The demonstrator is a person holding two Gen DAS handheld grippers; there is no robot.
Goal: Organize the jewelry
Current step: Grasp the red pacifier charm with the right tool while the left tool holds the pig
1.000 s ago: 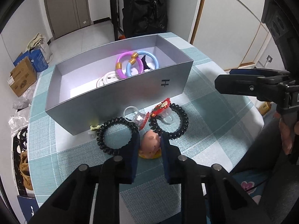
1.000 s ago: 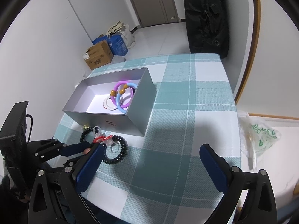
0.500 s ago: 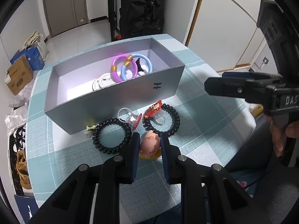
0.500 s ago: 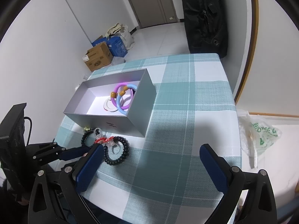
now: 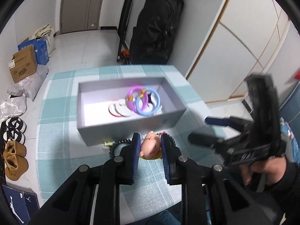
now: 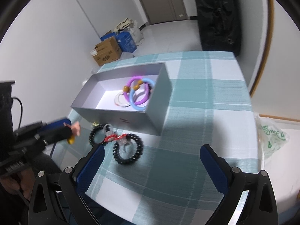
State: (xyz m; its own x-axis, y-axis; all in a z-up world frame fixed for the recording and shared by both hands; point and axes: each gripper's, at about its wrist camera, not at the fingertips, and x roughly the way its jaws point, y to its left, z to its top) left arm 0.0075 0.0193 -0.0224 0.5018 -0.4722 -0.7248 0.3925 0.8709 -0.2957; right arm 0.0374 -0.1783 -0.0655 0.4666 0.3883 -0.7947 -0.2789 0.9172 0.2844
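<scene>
Above the checked tablecloth point(image 5: 56, 131), the left gripper point(image 5: 149, 146) tilts downward, clamping a pink pig figure point(image 5: 150, 147); the right gripper point(image 6: 150, 161) hangs wide open, empty.

Black bead bracelet point(image 5: 120, 146) behind left gripper point(image 5: 150, 146)

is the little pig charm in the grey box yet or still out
Out: the pig charm is clamped in the left tool, in front of the grey box.
</scene>
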